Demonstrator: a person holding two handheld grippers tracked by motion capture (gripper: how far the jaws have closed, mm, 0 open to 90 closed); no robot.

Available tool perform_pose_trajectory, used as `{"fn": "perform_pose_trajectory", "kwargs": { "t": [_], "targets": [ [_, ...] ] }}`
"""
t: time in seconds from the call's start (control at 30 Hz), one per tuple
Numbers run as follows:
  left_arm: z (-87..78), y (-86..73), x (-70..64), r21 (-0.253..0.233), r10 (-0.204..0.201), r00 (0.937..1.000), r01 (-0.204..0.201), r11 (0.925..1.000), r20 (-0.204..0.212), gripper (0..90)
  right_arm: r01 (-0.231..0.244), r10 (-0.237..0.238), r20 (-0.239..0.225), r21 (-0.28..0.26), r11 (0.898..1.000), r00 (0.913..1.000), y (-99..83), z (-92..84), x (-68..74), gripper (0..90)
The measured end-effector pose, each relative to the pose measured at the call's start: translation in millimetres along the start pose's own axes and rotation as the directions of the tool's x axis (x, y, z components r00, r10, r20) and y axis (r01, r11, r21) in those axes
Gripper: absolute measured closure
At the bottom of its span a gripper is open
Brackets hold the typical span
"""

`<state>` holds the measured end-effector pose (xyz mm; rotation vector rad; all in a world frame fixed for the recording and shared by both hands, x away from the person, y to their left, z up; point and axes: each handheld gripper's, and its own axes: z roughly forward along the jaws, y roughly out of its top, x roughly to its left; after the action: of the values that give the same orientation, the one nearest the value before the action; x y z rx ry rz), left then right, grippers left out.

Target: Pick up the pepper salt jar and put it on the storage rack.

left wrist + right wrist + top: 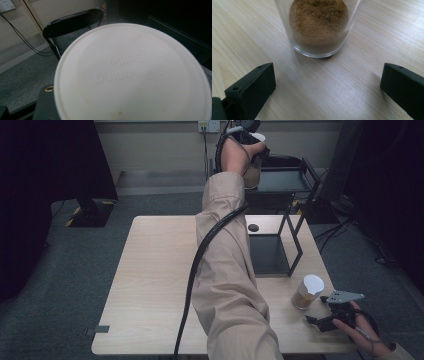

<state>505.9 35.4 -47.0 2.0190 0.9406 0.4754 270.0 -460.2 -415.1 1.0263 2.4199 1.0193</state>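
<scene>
White and round, the lid [132,75] of the jar [252,170] I carry fills my left gripper view, its raised lettering upside down to me. My left gripper [245,142] is closed on that jar, with brown powder showing through its side, and holds it out beyond the far edge of the surface [160,285], over the upper tray [280,180] of the black wire shelf [295,225] that stands at the far right corner. So the jar sits upright, long axis vertical, with the tray just below it; I judge that setting it down straight is what counts next.

Near the right edge of the surface stands a second jar [307,292] of the same powder, white lid on, also upright. My right gripper [320,320] rests just beside it toward the near right corner, jaws spread wide and empty, pointing at the glass base [319,47], which stands a little ahead of them, between their lines. That hand is plainly the nearer one to it.
</scene>
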Motion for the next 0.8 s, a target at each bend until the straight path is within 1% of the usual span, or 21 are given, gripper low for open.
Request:
{"fn": "perform_pose_trajectory", "kwargs": {
  "t": [0.2, 0.3, 0.4, 0.5, 0.57, 0.63, 0.7, 0.77, 0.8],
  "targets": [
    [0.1, -3.0, -0.2, -0.011, -0.003, 1.0, 0.003, 0.9999, -0.003, 33.2, 0.0, 0.0, 0.0, 0.0, 1.0, 1.0, 0.0, 0.0, 0.0, 0.0],
    [-0.5, -3.8, 0.0, -0.012, -0.02, 0.9998, 0.02, 0.9997, -0.009, 26.8, 0.0, 0.0, 0.0, 0.0, 1.0, 1.0, 0.0, 0.0, 0.0, 0.0],
    [-1.1, -5.0, 0.0, -0.011, -0.045, 0.9989, 0.045, 0.9989, -0.011, 17.5, 0.0, 0.0, 0.0, 0.0, 1.0, 1.0, 0.0, 0.0, 0.0, 0.0],
    [-2.7, -8.7, -2.3, -0.021, -0.052, 0.9985, 0.052, 0.9984, -0.019, 10.0, 0.0, 0.0, 0.0, 0.0, 1.0, 1.0, 0.0, 0.0, 0.0, 0.0],
    [-4.1, -12.0, -3.8, -0.029, -0.047, 0.9987, 0.047, 0.9985, -0.019, 8.1, 0.0, 0.0, 0.0, 0.0, 1.0, 1.0, 0.0, 0.0, 0.0, 0.0],
    [-5.7, -15.5, -4.0, -0.034, -0.052, 0.9986, 0.052, 0.9981, -0.013, 4.9, 0.0, 0.0, 0.0, 0.0, 1.0, 1.0, 0.0, 0.0, 0.0, 0.0],
    [-8.3, -19.3, -5.4, -0.042, -0.058, 0.9982, 0.057, 0.9975, -0.019, 4.2, 0.0, 0.0, 0.0, 0.0, 1.0, 1.0, 0.0, 0.0, 0.0, 0.0],
    [-11.3, -25.0, -3.7, -0.061, -0.067, 0.9977, 0.067, 0.9959, -0.004, 0.9, 0.0, 0.0, 0.0, 0.0, 1.0, 1.0, 0.0, 0.0, 0.0, 0.0],
    [-13.0, -28.0, -3.2, -0.07, -0.067, 0.9978, 0.067, 0.9953, 0.001, 0.8, 0.0, 0.0, 0.0, 0.0, 1.0, 1.0, 0.0, 0.0, 0.0, 0.0]
  ]
}}
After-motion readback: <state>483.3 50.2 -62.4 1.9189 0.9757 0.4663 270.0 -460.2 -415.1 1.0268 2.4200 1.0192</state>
